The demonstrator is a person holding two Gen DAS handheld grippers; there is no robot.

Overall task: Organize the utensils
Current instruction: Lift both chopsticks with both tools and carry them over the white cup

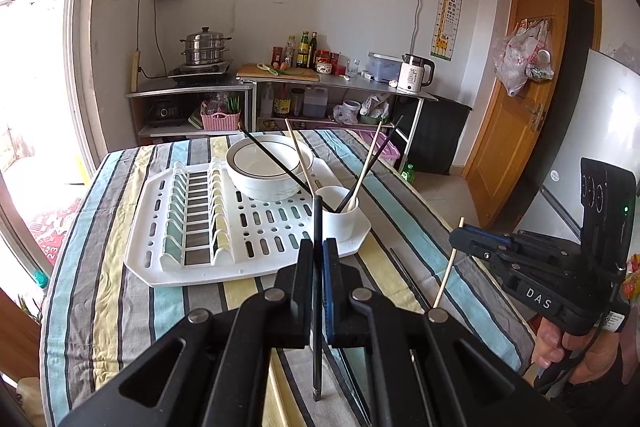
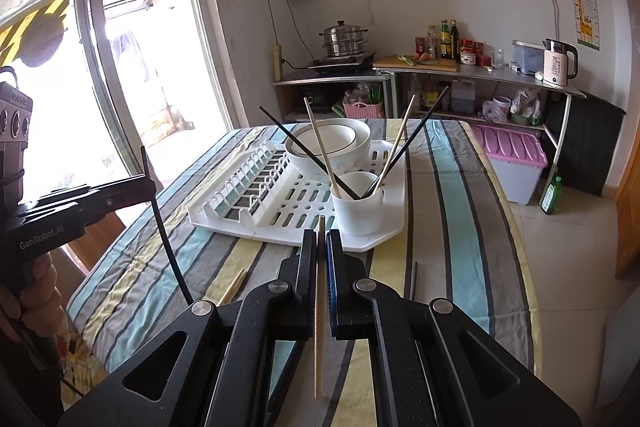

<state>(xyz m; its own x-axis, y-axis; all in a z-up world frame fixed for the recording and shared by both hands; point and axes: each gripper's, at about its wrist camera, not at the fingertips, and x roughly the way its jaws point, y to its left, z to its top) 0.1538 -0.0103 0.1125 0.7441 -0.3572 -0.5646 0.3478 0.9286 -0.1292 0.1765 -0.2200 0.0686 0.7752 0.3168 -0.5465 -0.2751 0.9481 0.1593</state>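
Our left tongs [image 1: 319,259] pinch a black chopstick [image 1: 317,307]; right tongs [image 2: 321,251] pinch a pale chopstick [image 2: 319,307], above the worktop's near edge. Ahead, the crowded white cup [image 2: 357,203] could tip if we knock its leaning sticks.

This is a lived-in home kitchen. Along the back wall, in the upper middle of the frame, a low metal counter [image 1: 340,83] carries a stacked stainless-steel steamer pot [image 1: 205,46] on a hob, a wooden chopping board [image 1: 276,71] with vegetables, dark sauce bottles [image 1: 308,50] and red jars, and a white electric kettle [image 1: 416,73]. Shelves beneath hold a pink plastic basket [image 1: 221,120] and jugs. In the lower middle, a table under a striped cloth [image 1: 120,291] bears a white plastic dish rack [image 1: 248,227]. At the right stands an orange wooden door [image 1: 520,99]; at the left, a large bright window [image 2: 132,59].
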